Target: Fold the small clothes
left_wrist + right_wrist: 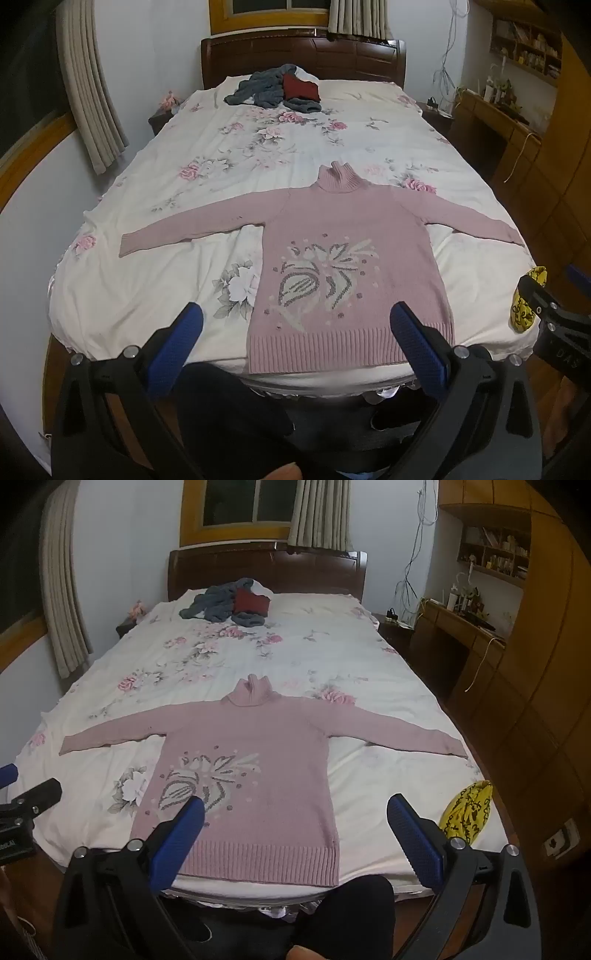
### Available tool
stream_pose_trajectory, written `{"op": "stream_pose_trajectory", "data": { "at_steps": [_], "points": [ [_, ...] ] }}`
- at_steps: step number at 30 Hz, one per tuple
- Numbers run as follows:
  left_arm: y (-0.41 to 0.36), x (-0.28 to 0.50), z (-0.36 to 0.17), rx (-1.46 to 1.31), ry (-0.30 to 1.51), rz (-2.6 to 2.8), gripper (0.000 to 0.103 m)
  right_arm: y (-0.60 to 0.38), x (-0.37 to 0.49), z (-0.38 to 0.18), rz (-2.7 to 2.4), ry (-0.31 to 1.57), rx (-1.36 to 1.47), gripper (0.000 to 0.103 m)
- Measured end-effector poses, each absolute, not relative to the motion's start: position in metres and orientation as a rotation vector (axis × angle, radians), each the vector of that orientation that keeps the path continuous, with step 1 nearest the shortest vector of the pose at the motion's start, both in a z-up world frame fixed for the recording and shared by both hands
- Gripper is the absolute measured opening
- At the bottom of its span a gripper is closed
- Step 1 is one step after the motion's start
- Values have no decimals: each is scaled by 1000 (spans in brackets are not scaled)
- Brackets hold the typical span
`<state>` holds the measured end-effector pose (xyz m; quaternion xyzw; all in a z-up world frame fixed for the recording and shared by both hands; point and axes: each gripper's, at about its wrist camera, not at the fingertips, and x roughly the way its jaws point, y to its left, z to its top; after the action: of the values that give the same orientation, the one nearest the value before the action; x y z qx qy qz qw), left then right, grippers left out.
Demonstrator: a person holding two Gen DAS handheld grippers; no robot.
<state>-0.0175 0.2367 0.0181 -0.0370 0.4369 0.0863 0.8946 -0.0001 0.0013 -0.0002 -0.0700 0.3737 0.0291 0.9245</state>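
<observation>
A pink turtleneck sweater (347, 236) (251, 760) with a grey and white flower pattern lies flat on the bed, front up, both sleeves spread out to the sides, hem at the near edge. My left gripper (297, 315) hangs open above the hem, its blue fingers (177, 343) wide apart and holding nothing. My right gripper (295, 810) is also open and empty, hovering over the sweater's lower right part near the foot of the bed.
The bed (155, 184) has a white floral cover. A heap of grey and dark red clothes (277, 90) lies near the headboard. A yellow patterned cloth (467, 808) sits at the near right corner. A wooden desk (461, 635) stands right of the bed.
</observation>
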Motion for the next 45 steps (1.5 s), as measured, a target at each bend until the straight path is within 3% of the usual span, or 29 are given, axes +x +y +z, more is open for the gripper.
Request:
{"op": "stream_pose_trajectory", "data": {
  "at_steps": [45],
  "points": [
    [235, -16, 15, -88, 897, 160, 100, -9, 4, 6, 36, 761, -124, 99]
  ]
}}
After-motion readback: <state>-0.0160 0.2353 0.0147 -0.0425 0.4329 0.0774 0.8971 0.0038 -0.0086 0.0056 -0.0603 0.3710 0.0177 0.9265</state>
